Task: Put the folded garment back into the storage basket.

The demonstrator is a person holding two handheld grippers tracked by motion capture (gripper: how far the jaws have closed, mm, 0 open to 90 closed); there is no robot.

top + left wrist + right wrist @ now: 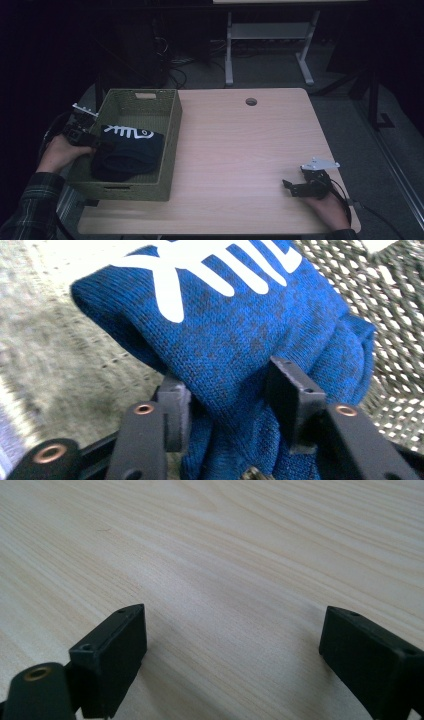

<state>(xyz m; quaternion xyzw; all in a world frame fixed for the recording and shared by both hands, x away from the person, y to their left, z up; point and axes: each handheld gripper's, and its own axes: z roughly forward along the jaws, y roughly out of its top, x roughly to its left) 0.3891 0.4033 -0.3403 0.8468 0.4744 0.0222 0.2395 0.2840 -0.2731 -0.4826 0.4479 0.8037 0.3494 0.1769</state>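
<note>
A dark blue knitted garment (127,150) with a white print lies folded inside a green woven basket (172,145) at the table's left. My left gripper (100,145) reaches over the basket's left wall into it. In the left gripper view the blue garment (235,330) bunches between the jaws of the left gripper (232,395), which stand well apart; the cloth touches the pads (292,390) loosely and rests on the basket floor. My right gripper (287,186) lies low on the table near the front right edge, and the right gripper (232,645) is open with only bare wood between its jaws.
The light wooden table (240,145) has a round cable hole (251,101) at the back. The basket's mesh wall (400,340) rises close behind the garment. A white desk frame (265,35) stands on the dark floor beyond the table.
</note>
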